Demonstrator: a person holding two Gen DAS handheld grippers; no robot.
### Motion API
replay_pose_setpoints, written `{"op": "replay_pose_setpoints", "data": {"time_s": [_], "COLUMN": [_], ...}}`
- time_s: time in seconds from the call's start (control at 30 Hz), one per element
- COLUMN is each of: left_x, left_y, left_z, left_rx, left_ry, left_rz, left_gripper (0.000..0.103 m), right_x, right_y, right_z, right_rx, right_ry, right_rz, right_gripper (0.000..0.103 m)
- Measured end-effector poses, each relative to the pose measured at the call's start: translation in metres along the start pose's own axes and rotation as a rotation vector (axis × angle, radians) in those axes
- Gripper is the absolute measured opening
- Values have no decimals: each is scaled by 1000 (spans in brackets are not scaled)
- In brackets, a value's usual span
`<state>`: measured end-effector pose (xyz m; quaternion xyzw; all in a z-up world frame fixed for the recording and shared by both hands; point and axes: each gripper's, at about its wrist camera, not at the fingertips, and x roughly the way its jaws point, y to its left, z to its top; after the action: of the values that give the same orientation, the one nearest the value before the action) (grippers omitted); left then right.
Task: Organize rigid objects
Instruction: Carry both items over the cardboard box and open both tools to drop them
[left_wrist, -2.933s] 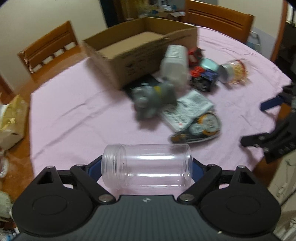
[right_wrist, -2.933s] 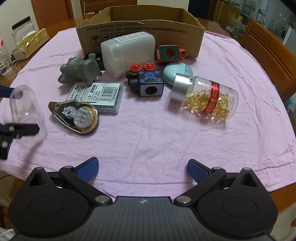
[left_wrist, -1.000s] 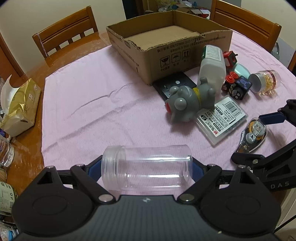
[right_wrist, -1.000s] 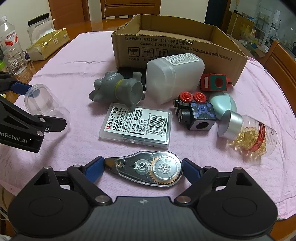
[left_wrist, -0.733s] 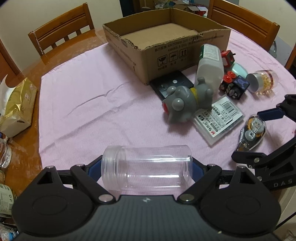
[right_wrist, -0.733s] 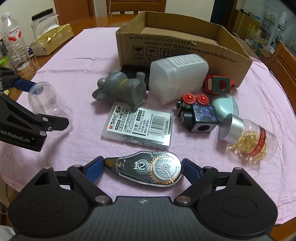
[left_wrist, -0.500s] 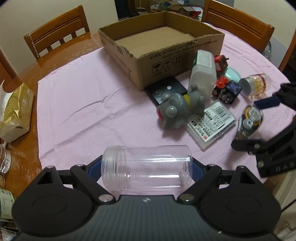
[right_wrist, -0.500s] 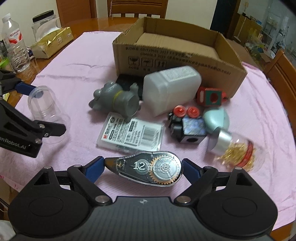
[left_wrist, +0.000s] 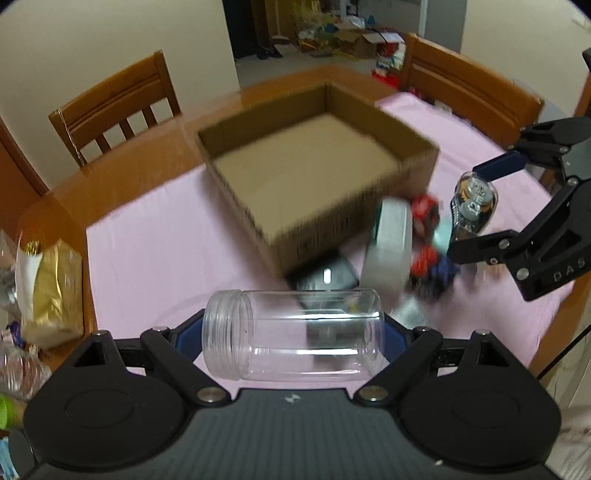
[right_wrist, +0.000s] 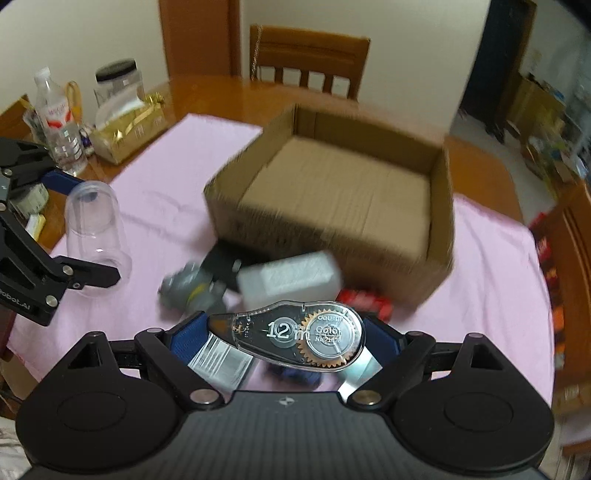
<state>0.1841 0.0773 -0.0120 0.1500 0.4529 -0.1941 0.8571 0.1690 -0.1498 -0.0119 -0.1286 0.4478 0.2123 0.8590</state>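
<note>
We carry both loads high | left gripper (left_wrist: 291, 334) clamps clear jar (left_wrist: 293, 334) | right gripper (right_wrist: 284, 341) grips correction tape (right_wrist: 291, 341) | risk: smooth jar slips before far cardboard box (left_wrist: 317, 173).

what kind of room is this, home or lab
Most likely a home dining room: a wooden table under a pink cloth, wooden dining chairs around it, and household clutter through the doorway.

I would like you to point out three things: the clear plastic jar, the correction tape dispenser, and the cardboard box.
clear plastic jar (left_wrist: 295, 334): left wrist view, on the middle of its transparent wall.
correction tape dispenser (right_wrist: 291, 334): right wrist view, on its clear casing near the "12 m" print.
cardboard box (right_wrist: 332, 192): right wrist view, on its bare inside floor.
</note>
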Motion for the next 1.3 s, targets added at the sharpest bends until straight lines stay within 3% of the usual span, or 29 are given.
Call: {"op": "replay_pose_setpoints", "data": {"time_s": [0.4, 0.67, 0.83, 1.0, 1.3], "left_x": [55, 120, 145, 145, 107], "left_y": [3, 16, 22, 30, 33], "left_z": [116, 158, 169, 169, 147], "left_rx": [-73, -133, -159, -201, -243], "left_ry": [-78, -53, -84, -82, -83], "left_rz": [87, 116, 201, 172, 164], "left_gripper": [90, 90, 97, 97, 98], "right_x": [14, 28, 35, 43, 66], "right_y": [-77, -104, -114, -119, -127], "right_z": [57, 70, 73, 72, 90], "right_rx": [-48, -45, -19, -11, -2], "right_ry": [-91, -105, -102, -84, -64], "right_rz": [56, 40, 38, 34, 49], "right_gripper": [92, 92, 92, 92, 92]}}
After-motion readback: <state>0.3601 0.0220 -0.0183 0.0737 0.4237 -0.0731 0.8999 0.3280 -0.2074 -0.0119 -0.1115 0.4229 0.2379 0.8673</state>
